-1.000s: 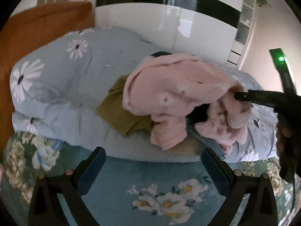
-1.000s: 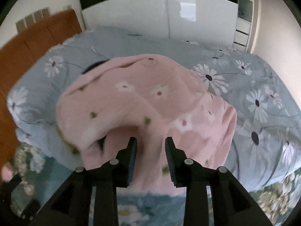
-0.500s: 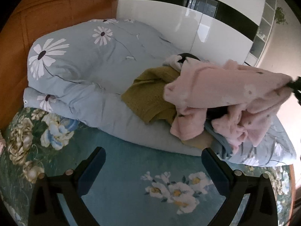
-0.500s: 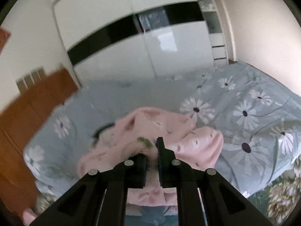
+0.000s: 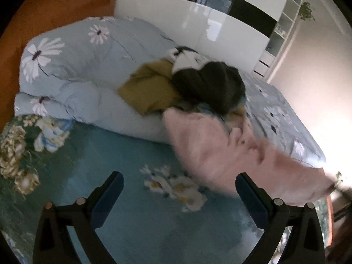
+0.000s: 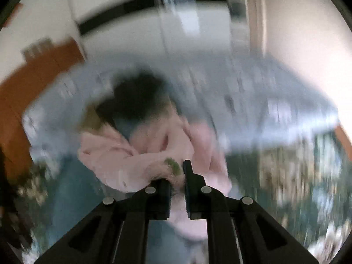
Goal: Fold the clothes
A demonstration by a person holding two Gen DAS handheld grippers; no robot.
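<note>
Right wrist view shows the right gripper [image 6: 177,176] clamped on the pink garment [image 5: 220,154], left gripper [image 5: 179,189] wide open and empty; folding seems barely begun.

A bed filled the left wrist view, its teal floral sheet [image 5: 136,215] at six o'clock. A light-blue daisy quilt [image 5: 83,66] lay bunched at ten o'clock against an orange-brown headboard [image 5: 48,6]. A glossy white wardrobe [image 5: 198,26] with a black band stood at twelve; open shelves [image 5: 283,28] and a pale wall [image 5: 319,61] at two.
</note>
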